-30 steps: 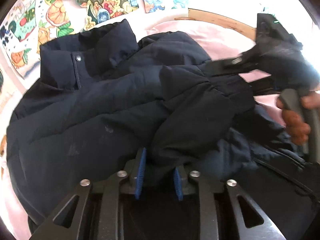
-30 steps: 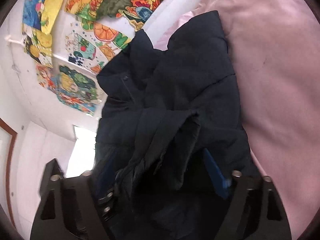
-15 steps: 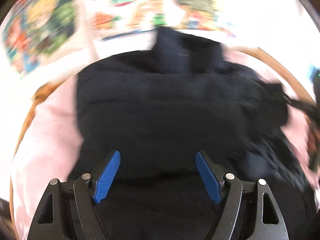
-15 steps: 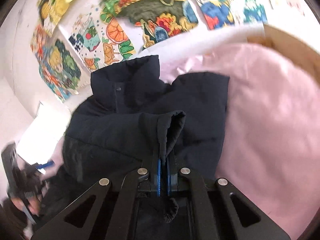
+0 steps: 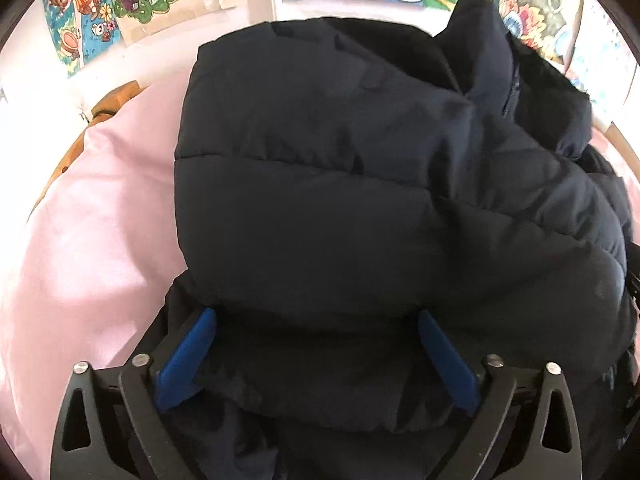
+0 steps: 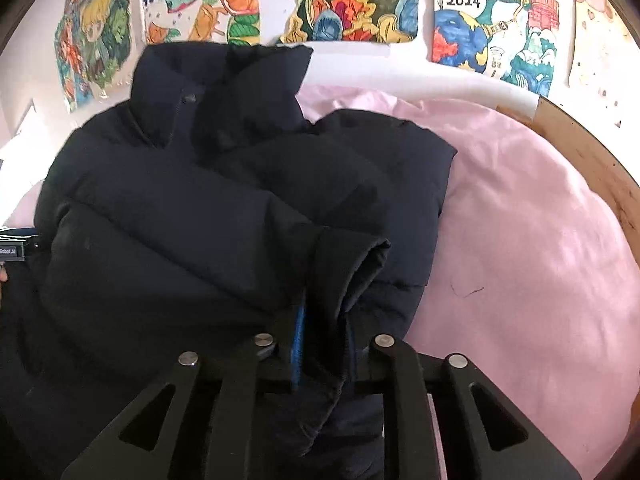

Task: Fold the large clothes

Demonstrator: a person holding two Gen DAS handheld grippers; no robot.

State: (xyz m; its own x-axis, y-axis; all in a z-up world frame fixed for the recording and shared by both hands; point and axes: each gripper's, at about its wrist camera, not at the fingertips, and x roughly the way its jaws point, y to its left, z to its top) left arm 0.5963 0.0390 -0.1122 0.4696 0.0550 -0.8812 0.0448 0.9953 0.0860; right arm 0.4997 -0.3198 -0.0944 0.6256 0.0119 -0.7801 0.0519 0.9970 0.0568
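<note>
A dark navy puffer jacket (image 5: 360,200) lies bunched on a pink sheet (image 5: 100,220), collar toward the wall. My left gripper (image 5: 316,344) is open, its blue pads (image 5: 188,356) spread wide around the jacket's near folded edge. In the right wrist view the jacket (image 6: 180,220) fills the left half. My right gripper (image 6: 324,344) is shut on the jacket's sleeve cuff (image 6: 348,264), with fabric hanging down between the fingers.
The pink sheet (image 6: 520,240) covers a bed with a wooden rim (image 6: 580,152) at the right. Colourful drawings (image 6: 360,0) hang on the white wall behind. The wooden rim also shows at the left in the left wrist view (image 5: 112,100).
My left gripper let go of the jacket, opened wide and swung round to the jacket's near edge. My right gripper closed on the sleeve cuff and carried it across the jacket.
</note>
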